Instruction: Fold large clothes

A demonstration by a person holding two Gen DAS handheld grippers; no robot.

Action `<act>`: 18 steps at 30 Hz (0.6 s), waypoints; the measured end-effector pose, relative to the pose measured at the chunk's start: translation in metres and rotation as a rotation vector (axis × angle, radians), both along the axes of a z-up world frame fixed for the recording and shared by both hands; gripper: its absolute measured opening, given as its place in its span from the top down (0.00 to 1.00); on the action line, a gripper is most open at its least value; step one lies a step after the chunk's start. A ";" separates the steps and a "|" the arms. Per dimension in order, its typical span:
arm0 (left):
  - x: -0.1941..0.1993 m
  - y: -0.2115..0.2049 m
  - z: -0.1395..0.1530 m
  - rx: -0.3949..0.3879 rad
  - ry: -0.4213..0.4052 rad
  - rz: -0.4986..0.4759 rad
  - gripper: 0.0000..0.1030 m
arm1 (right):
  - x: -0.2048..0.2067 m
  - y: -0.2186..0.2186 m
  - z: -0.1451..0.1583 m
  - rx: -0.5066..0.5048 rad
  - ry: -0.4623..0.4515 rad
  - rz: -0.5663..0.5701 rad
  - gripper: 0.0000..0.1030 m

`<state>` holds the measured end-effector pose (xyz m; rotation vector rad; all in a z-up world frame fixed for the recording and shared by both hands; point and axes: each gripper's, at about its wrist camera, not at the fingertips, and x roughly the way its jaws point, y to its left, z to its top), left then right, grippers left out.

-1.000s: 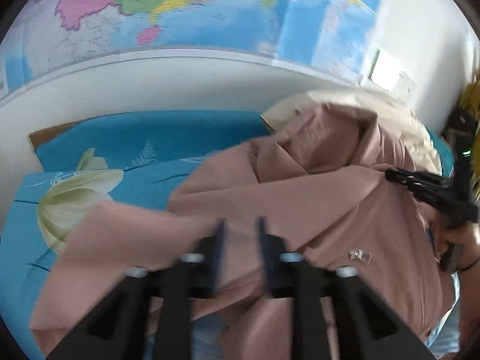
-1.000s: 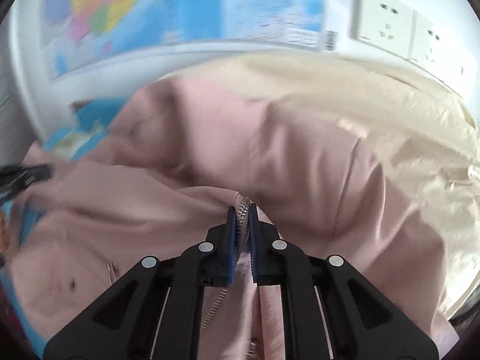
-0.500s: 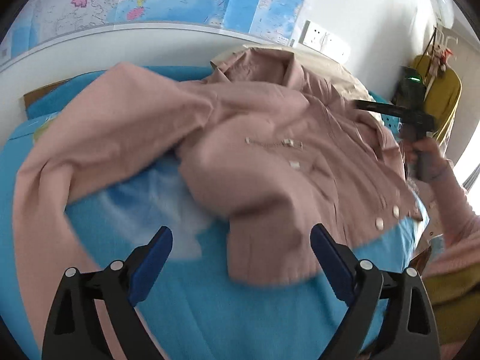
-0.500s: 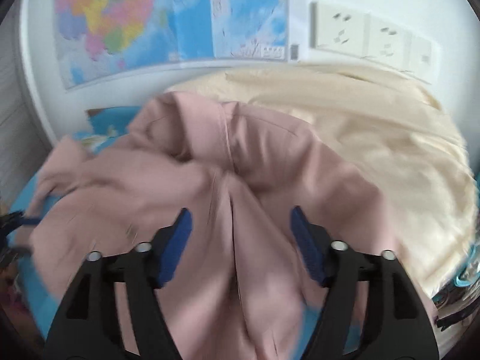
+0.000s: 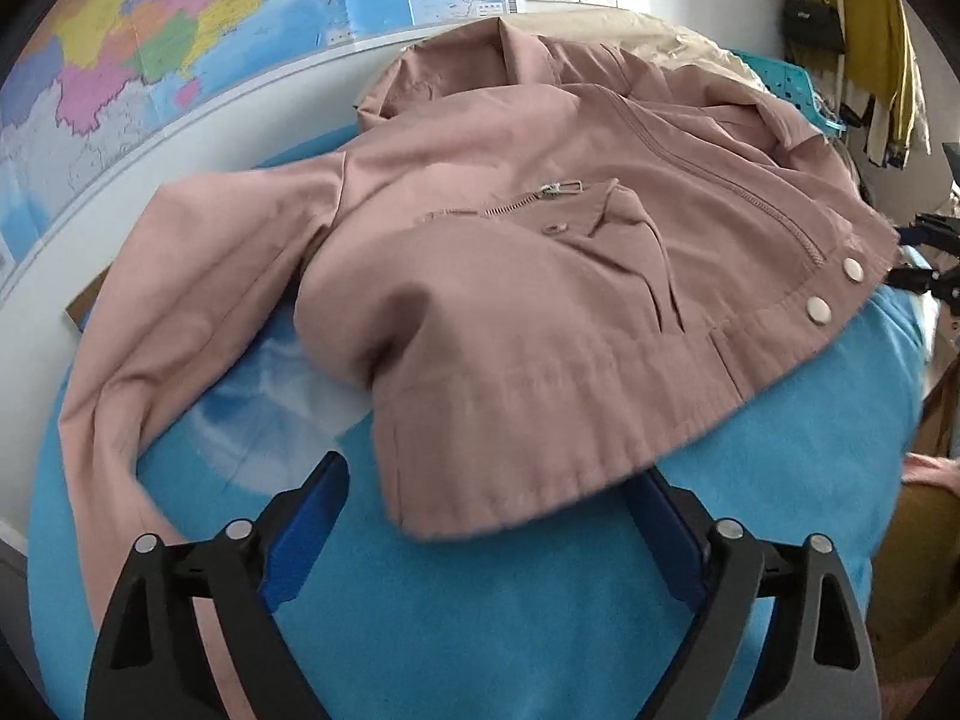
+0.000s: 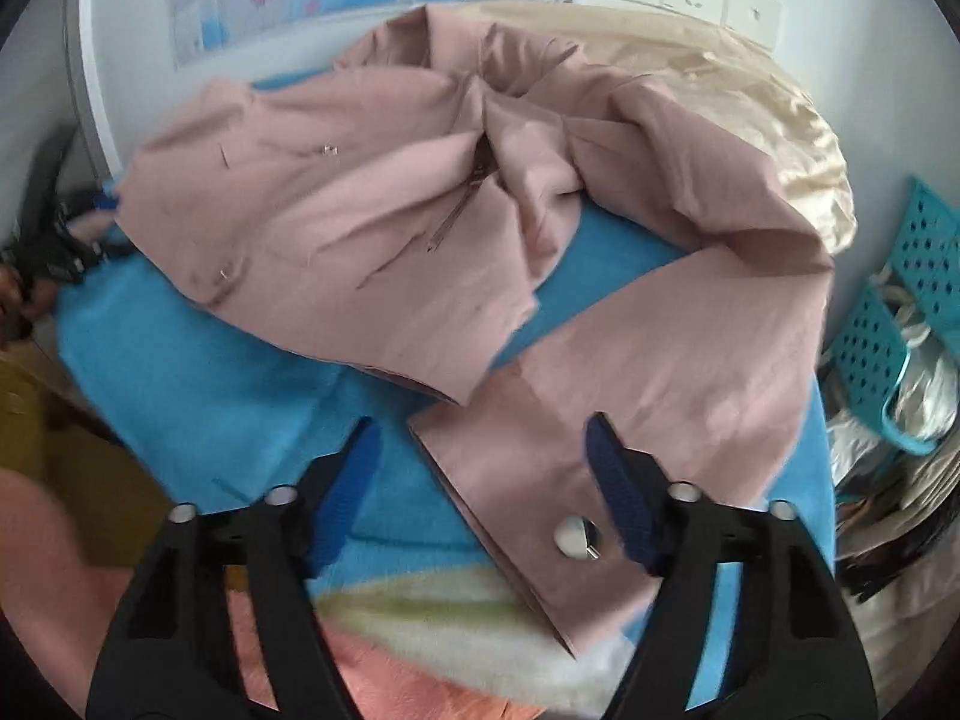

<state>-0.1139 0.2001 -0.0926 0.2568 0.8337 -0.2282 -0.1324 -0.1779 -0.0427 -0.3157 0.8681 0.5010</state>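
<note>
Insp. note, both wrist views.

Pink jacket lies spread front-up on blue bedsheet, collar toward the wall w/ map, hem toward the claws. Beige garment sits under/behind its collar end.

Left gripper: jaws wide, nothing held. Hem corner of jacket lies between the fingers at 12 o'clock; touching or not – can't tell. Left sleeve trails from 10 to 8 o'clock, long axis running down toward the claw's left finger.

Right gripper: jaws wide, nothing held. Right sleeve cuff w/ snap button lies between the fingers, sleeve long axis running off to 1–2 o'clock, then curving back to the shoulder at 12. Jacket body at 11 o'clock, apart from cuff by a strip of sheet.

Judgement: spread done, fold not yet begun. Key relation: each sleeve is nearest its own-side claw; right cuff is already framed, so R arm looks better placed for a first sleeve fold, inward toward 11 o'clock.
</note>
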 end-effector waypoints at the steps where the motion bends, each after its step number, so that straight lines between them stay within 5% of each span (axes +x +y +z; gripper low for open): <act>1: 0.003 -0.001 0.000 0.005 -0.002 0.012 0.19 | 0.004 0.003 -0.004 -0.007 -0.017 -0.004 0.37; 5: 0.014 0.010 0.010 -0.104 -0.027 0.058 0.30 | 0.030 0.007 -0.005 0.104 -0.062 -0.044 0.45; 7: 0.021 0.018 0.017 -0.204 -0.027 0.086 0.54 | 0.045 0.007 0.001 0.197 -0.037 -0.052 0.87; 8: 0.025 0.025 0.021 -0.269 -0.017 0.107 0.81 | 0.053 0.005 0.004 0.259 0.004 -0.058 0.90; 9: 0.029 0.032 0.026 -0.314 -0.004 0.141 0.96 | 0.059 0.003 0.009 0.327 0.047 -0.067 0.93; 13: 0.012 0.057 0.070 -0.466 -0.046 0.148 0.97 | 0.053 0.008 0.048 0.424 0.100 -0.014 0.93; 18: -0.032 0.071 0.121 -0.487 -0.090 0.114 0.97 | 0.025 -0.010 0.101 0.567 0.169 0.040 0.93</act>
